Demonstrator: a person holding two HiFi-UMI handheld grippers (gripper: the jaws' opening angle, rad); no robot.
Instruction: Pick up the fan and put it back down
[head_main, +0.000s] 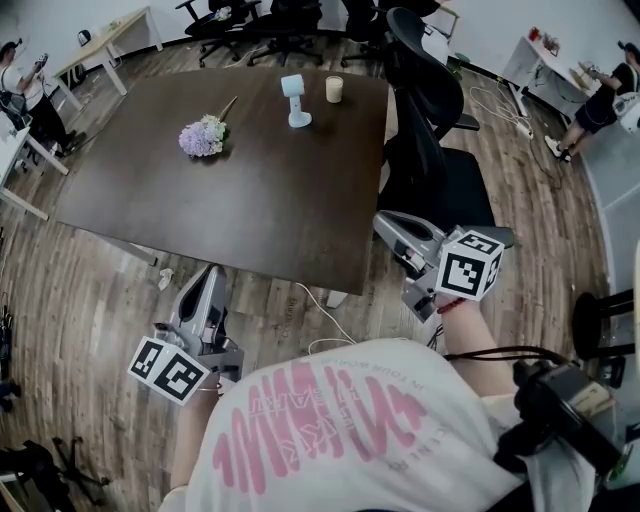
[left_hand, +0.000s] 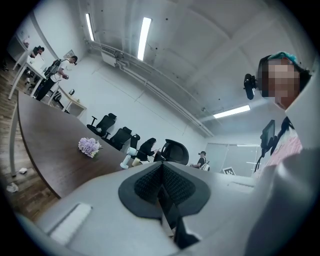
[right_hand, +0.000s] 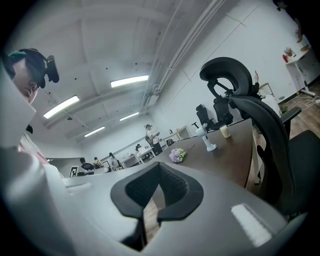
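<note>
Two tongs are in play, and both are shut tight with nothing in them. The left tongs (head_main: 209, 275) and the right tongs (head_main: 388, 225) hang low by the near edge of the table (head_main: 250, 220), not over it yet. The fan (head_main: 294, 100) stands upright far ahead of both tongs, near the far side of the table. A cup (head_main: 334, 89) sits just to the right of the fan, close but not touching. A bunch of flowers (head_main: 203, 136) lies ahead of the left tongs, to the left of the fan and well apart from it.

The job looks not yet begun.

Shut tongs cannot grab. If they reach the fan closed like this, they will poke it. The fan looks tall with a small base, so it could tip over.

The cup is so near that wide tongs coming from the right might bump it and knock it down.

The fan is a long way off. Leaning that far over the table could make the reach shaky. Then the grip could land crooked on the thin neck and slip.

A black chair (head_main: 430, 140) stands just ahead of the right tongs, on their right. It could catch them on the way. A white cord (head_main: 322, 318) lies on the floor between the two tongs and could trip whoever steps there.
</note>
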